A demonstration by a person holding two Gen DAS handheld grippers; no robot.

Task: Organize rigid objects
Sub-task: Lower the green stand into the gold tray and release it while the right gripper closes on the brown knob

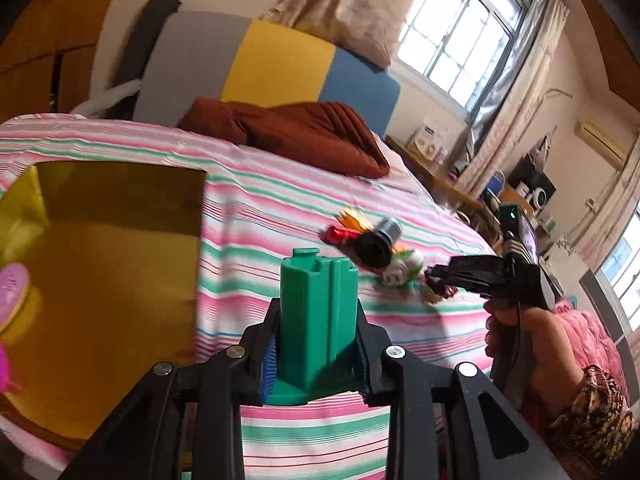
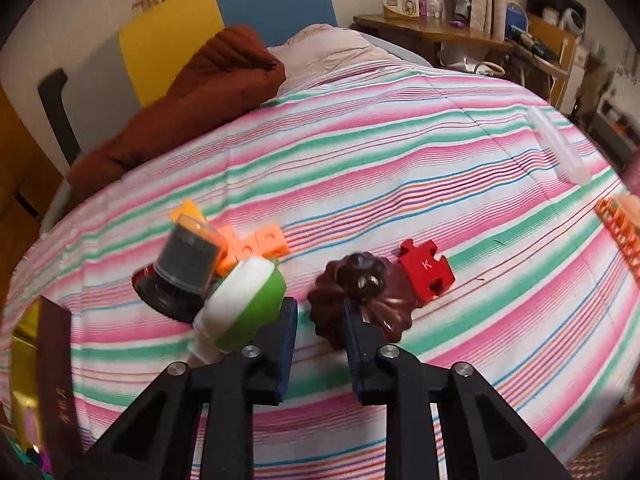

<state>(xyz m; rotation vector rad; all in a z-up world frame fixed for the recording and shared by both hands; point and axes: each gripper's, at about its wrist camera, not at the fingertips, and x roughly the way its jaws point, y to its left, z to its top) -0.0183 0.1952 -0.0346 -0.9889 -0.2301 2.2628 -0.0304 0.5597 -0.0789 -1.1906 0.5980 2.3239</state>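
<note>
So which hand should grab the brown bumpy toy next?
Right. The right gripper has its jaws open just in front of the brown bumpy toy, with nothing held. The left gripper is busy: its jaws are shut on the green block.

1. A bed (image 2: pixel 400 160) fills the middle, under a sheet striped pink, green and white.
2. Behind it stands a headboard (image 1: pixel 280 64) in grey, yellow and blue panels.
3. A brown quilt (image 1: pixel 304 136) lies bunched near the headboard (folded loosely).
4. Daylight enters a barred window (image 1: pixel 456 44) with pale curtains (image 1: pixel 516 112).
5. A cluttered wooden desk (image 2: pixel 432 34) lines the wall.
</note>
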